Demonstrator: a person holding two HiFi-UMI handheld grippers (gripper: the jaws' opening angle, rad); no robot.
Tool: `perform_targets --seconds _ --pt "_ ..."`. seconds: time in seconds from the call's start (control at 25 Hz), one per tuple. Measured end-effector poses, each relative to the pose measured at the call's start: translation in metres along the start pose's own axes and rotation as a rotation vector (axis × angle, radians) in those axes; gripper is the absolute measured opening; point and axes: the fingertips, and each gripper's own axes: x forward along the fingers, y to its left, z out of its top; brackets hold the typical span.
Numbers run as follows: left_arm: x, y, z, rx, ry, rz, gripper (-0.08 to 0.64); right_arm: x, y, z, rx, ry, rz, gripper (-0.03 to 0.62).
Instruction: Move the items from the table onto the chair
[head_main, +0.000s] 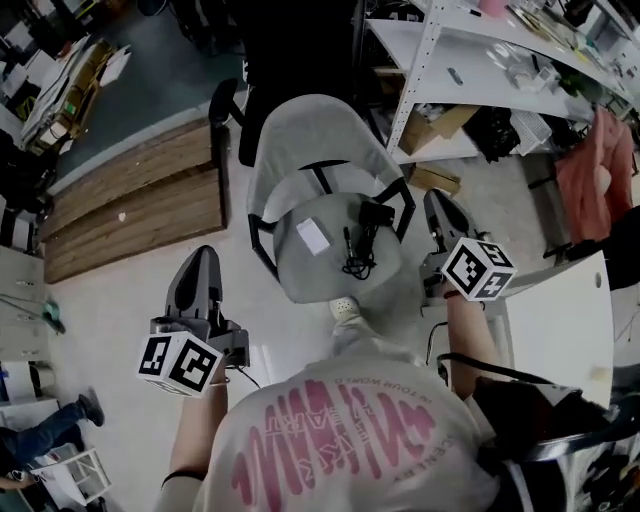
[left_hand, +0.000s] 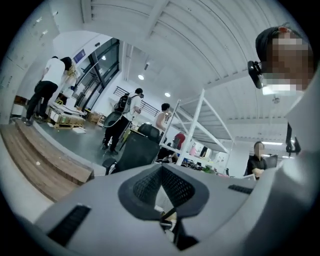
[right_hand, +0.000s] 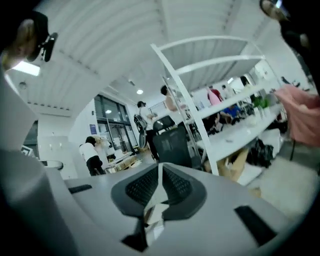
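**A:** Items, where are they?

**B:** Card (head_main: 313, 237) and cable (head_main: 360, 247) lie on the chair (head_main: 310, 135) seat. My left gripper (head_main: 200, 262) and right gripper (head_main: 440, 205) flank it, jaws pressed together, empty.

**A:** Next?

**B:** I reckon a turn to the table (head_main: 560, 320), opening on whatever's left.

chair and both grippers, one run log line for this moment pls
chair seat: white card, black cable on it | left gripper: shut, nothing seen held | right gripper: shut, nothing seen held

A pale floor (head_main: 100, 320) runs between a wooden platform (head_main: 130, 200) on the left and white metal shelving (head_main: 480, 75), under ceiling lights (left_hand: 141, 77).
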Motion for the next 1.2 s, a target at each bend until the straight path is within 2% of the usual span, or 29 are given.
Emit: perform_targets --seconds 0.12,0.2,0.28,0.36,0.48,0.64,0.8,1.04,1.2 --pt "-0.016 -0.022 0.002 0.002 0.001 -0.082 0.008 -0.051 0.054 0.042 -0.067 -0.126 0.07 0.038" --pt "-0.03 -0.032 0.001 0.014 -0.002 -0.117 0.008 -0.083 0.082 0.052 -0.105 -0.183 0.091 0.038" --pt "-0.041 -0.04 0.0 0.021 0.004 -0.143 0.008 -0.105 0.099 0.051 -0.138 -0.195 0.094 0.038" --pt "-0.051 -0.048 -0.002 0.031 0.015 -0.162 0.008 -0.123 0.11 0.046 -0.129 -0.181 0.104 0.038" --pt "-0.061 -0.056 -0.001 0.025 0.016 -0.182 0.008 -0.143 0.119 0.041 -0.091 -0.166 0.116 0.038" --pt "-0.068 -0.064 -0.005 0.021 0.008 -0.2 0.008 -0.158 0.117 0.042 -0.104 -0.167 0.1 0.038" --pt "-0.066 -0.083 -0.006 0.043 -0.005 -0.214 0.008 -0.17 0.113 0.056 -0.115 -0.187 0.128 0.038" --pt "-0.065 -0.095 -0.01 0.084 -0.015 -0.181 0.008 -0.178 0.114 0.058 -0.123 -0.161 0.178 0.038" --pt "-0.062 -0.097 -0.012 0.075 0.011 -0.149 0.008 -0.182 0.111 0.06 -0.123 -0.147 0.176 0.038"
